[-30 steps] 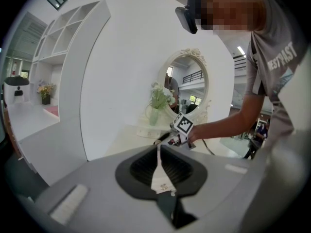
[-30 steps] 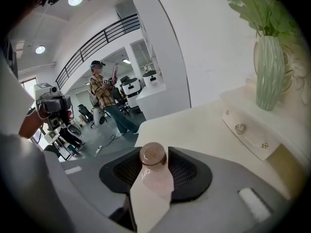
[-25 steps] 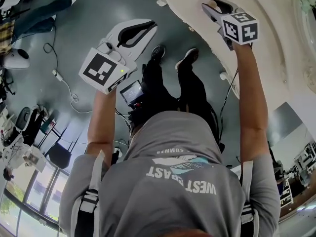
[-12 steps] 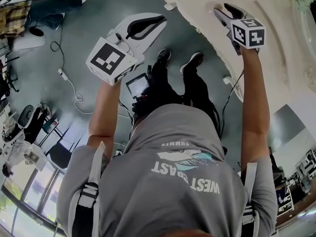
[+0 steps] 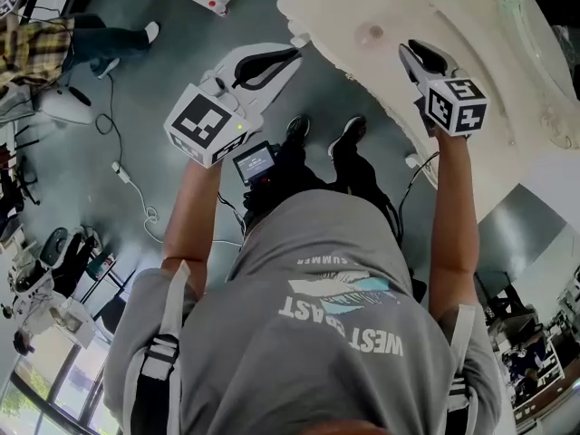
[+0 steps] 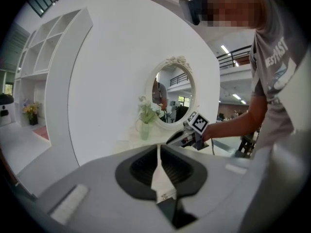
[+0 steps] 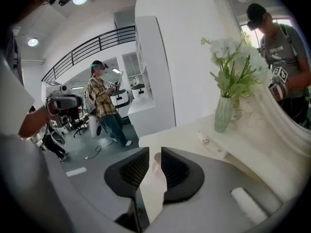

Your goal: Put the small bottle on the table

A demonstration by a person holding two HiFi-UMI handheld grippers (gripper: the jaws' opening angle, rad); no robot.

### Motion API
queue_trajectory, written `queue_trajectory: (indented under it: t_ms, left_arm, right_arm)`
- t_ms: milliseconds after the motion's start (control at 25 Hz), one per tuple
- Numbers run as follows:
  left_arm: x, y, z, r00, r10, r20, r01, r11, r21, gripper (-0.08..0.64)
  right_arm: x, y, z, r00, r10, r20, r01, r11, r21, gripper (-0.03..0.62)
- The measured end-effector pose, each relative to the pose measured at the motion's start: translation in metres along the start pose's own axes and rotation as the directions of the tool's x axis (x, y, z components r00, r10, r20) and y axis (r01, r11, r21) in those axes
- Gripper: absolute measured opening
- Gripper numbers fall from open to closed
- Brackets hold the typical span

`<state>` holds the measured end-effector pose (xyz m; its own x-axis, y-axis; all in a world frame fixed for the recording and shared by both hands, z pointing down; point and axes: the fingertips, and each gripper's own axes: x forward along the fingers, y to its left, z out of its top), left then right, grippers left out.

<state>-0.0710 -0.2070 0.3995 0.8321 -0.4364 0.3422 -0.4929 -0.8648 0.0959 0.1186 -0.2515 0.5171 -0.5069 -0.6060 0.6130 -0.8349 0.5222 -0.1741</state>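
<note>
Head view steeply down from above; gripper views low, level; all share table (image 5: 344, 7).

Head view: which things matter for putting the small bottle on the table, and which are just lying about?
Job:
- small bottle, standing on the table
- right gripper, jaws closing, bottle seen through their gap, pads not on it

Lying about:
- vase of flowers
- mirror
- floor cable
- left gripper, shut, empty
</note>
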Motion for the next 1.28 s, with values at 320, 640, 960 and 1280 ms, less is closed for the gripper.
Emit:
queue_trajectory:
  t_ms: [320,640,960,1280]
  left_arm:
    - [-0.007,-0.017,0.029,0.998,-0.057,0.021,0.056,0.998,0.039,0.02]
    - [-0.009,-0.032,0.052,0.993,-0.108,0.05,0.103,0.991,0.089,0.02]
    - [-0.019,-0.051,0.066,0.985,-0.162,0.058,0.154,0.98,0.125,0.02]
    - [-0.02,-0.07,0.072,0.975,-0.219,0.041,0.211,0.966,0.152,0.02]
  right_arm:
    - [-0.078,0.037,0.041,0.991,-0.027,0.128,0.029,0.999,-0.014,0.003]
    - [-0.145,0.06,0.073,0.967,-0.085,0.242,0.094,0.995,-0.024,0.002]
    - [-0.202,0.091,0.079,0.943,-0.158,0.292,0.174,0.984,-0.031,0.0]
    - [-0.238,0.108,0.062,0.929,-0.214,0.304,0.217,0.976,0.022,0.002]
